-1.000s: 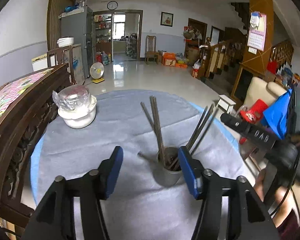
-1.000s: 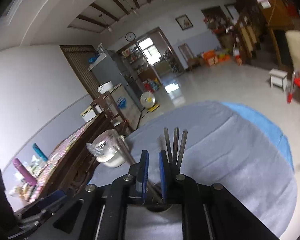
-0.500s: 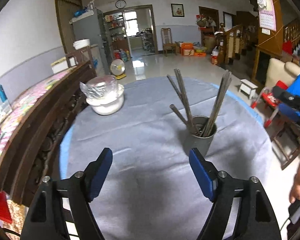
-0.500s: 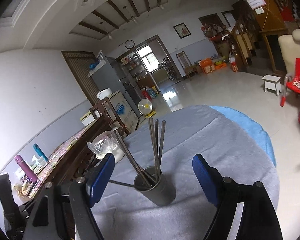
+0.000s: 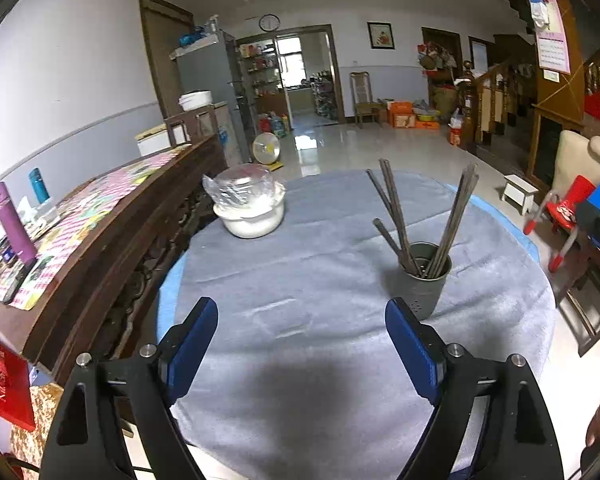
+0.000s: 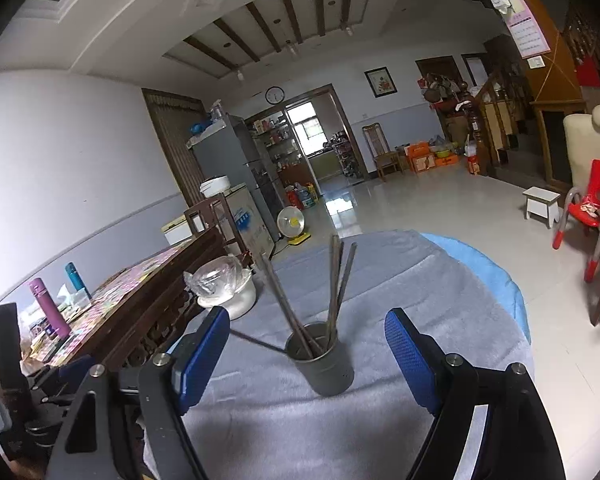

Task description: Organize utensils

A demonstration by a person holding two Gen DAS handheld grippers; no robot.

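Note:
A grey metal utensil holder (image 5: 424, 280) stands upright on the grey cloth of the round table (image 5: 300, 280), with several dark chopsticks (image 5: 396, 216) leaning in it. It also shows in the right wrist view (image 6: 324, 360), with its chopsticks (image 6: 332, 284). My left gripper (image 5: 300, 340) is open and empty, held back from the holder, which is ahead to the right. My right gripper (image 6: 306, 354) is open and empty, with the holder just ahead between its fingers.
A white bowl covered in plastic wrap (image 5: 250, 206) sits at the table's far left. A dark wooden sideboard (image 5: 100, 232) with bottles runs along the left. A red child's chair (image 6: 588, 208) and a white stool (image 6: 540, 204) stand on the floor to the right.
My right gripper opened and let go of the chopsticks, which now stand in the holder. Both grippers drew back from the holder, and the left one opened wider.

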